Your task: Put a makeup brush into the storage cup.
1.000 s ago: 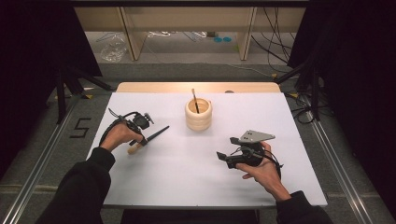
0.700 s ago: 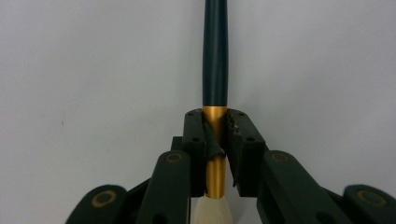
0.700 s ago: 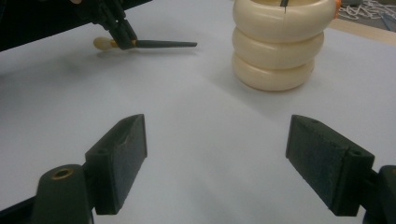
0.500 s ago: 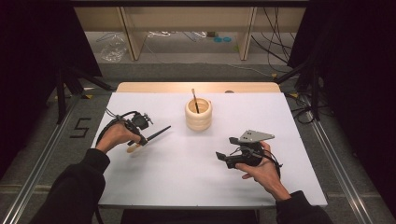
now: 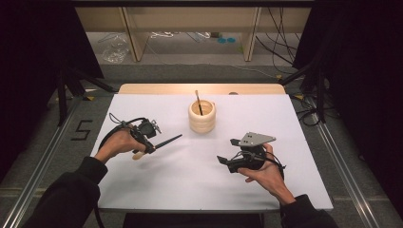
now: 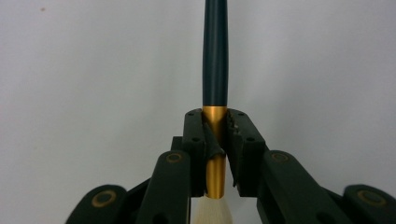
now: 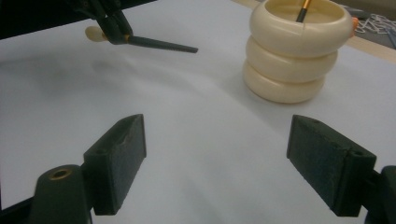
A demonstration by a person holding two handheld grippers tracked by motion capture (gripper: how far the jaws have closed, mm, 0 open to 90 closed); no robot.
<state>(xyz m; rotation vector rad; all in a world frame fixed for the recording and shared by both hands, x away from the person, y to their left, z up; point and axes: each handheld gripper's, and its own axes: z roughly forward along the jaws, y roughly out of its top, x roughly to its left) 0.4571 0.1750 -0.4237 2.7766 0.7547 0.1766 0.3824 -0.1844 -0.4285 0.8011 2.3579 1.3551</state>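
Since the earlier frame, the left gripper [image 5: 148,142] has lifted a little and carried its brush [image 5: 164,141] slightly toward the cream holder [image 5: 202,116], while the right gripper [image 5: 228,154] has stayed where it was. Clamped in the left gripper's jaws by its gold ferrule [image 6: 215,140], the brush points its dark handle ahead of them and its pale bristles back toward the hand. Jaws wide and empty, the right gripper rests low over the white table [image 5: 190,175], the holder with a second brush [image 5: 199,102] ahead of it.

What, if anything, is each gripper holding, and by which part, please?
The left gripper clamps a brush by its gold ferrule; the right gripper holds nothing.
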